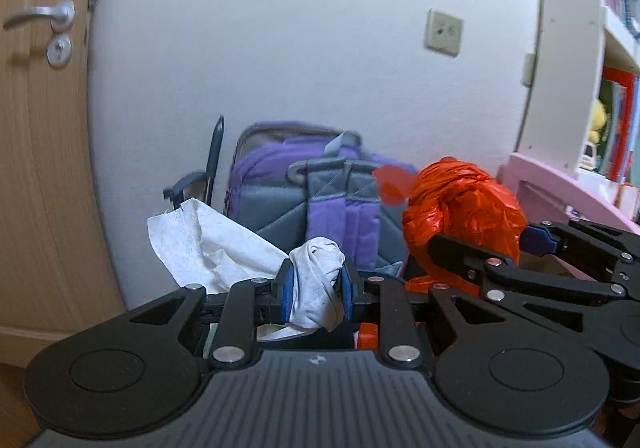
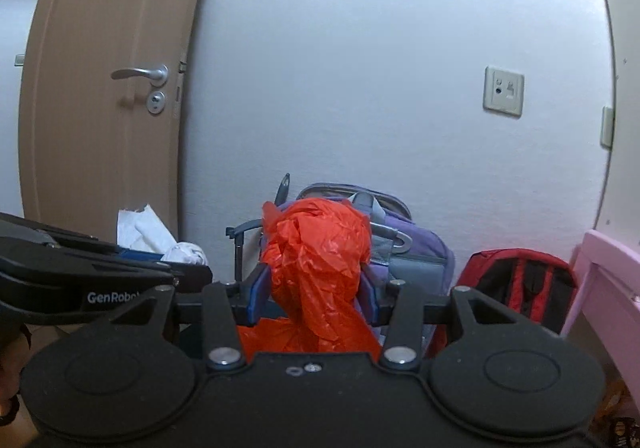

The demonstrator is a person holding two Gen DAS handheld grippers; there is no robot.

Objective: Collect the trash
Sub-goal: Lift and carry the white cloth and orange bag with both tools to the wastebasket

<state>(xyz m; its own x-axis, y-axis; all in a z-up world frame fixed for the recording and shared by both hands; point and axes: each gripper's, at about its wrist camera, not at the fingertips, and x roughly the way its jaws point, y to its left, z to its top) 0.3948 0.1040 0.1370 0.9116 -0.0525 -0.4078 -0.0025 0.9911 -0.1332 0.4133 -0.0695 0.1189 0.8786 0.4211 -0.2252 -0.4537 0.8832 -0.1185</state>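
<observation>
A crumpled white tissue (image 1: 224, 248) with faint grey smudges sits between blue pads (image 1: 287, 290) on the matte black left gripper (image 1: 316, 290). A bright orange-red plastic bag (image 2: 320, 268), glossy and wrinkled, fills the black right gripper (image 2: 314, 284), whose pads are blue too. Behind them stands a purple and grey backpack (image 1: 320, 187) with quilted grey panels, and a red and black backpack (image 2: 520, 280). The wall (image 2: 360, 87) is plain pale white-grey, with a cream socket plate (image 2: 504, 89). The door (image 2: 104, 87) is light tan wood grain with a silver handle (image 2: 140, 73). Pink furniture (image 2: 608, 280) edges the right.
</observation>
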